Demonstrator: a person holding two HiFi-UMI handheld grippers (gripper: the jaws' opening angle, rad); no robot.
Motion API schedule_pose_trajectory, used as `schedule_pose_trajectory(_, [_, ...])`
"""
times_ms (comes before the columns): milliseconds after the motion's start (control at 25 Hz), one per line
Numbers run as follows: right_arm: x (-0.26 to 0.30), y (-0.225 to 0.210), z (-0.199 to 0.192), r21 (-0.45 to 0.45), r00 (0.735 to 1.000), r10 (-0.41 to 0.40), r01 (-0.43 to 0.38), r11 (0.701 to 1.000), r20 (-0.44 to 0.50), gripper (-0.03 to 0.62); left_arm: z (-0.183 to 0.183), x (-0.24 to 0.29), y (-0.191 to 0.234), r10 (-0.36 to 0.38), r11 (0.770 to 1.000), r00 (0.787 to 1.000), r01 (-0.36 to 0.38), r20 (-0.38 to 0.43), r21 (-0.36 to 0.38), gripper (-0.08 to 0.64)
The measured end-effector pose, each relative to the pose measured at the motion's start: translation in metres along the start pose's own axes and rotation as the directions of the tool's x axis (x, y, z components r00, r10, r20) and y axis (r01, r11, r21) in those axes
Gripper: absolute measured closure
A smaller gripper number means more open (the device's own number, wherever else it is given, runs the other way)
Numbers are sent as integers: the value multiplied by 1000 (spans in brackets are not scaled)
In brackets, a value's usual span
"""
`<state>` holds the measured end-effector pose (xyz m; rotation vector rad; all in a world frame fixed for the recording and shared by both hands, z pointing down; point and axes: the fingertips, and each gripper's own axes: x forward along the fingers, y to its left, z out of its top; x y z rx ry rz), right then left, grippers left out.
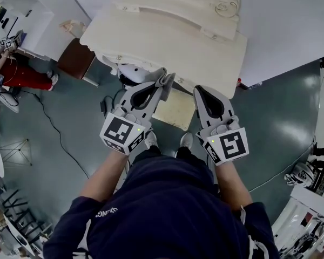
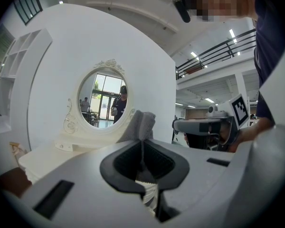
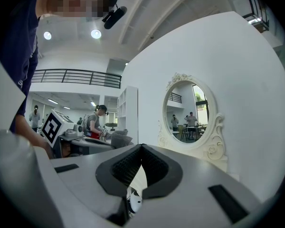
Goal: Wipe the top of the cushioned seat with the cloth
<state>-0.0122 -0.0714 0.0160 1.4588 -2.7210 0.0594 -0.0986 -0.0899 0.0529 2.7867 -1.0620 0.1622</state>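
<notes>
Head view, looking down past the person's dark sleeves: both grippers are held out side by side in front of a white dressing table [image 1: 167, 42]. The left gripper [image 1: 163, 83] has its fingers pinching a grey cloth [image 1: 166, 80], which sticks up in a bunch past the fingertips. In the left gripper view the cloth [image 2: 141, 125] stands folded above the closed jaws, with the oval mirror [image 2: 102, 101] behind it. The right gripper [image 1: 197, 89] is just beside the left one. In its own view the right gripper [image 3: 141, 147] has its fingers pressed together with nothing between them. The cushioned seat [image 1: 177, 111], cream and square, sits low on the floor between the two grippers, half under the table edge. I cannot tell how far the cloth hangs above it. A brown stool [image 1: 75, 58] stands off to the left.
</notes>
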Motion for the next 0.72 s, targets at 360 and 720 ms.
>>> schedule_pose_trajectory(360, [1,-2,-1,3,1000,-12,12,1000,-3,572,-4,2,1,-17,1000,1000,17,-9,-3,538])
schedule_pose_trajectory(720, [2,-11,-2,4,1000,-9,9,1000,-2,572,-5,15,-3,-33,999,999,33,-18,-1,538])
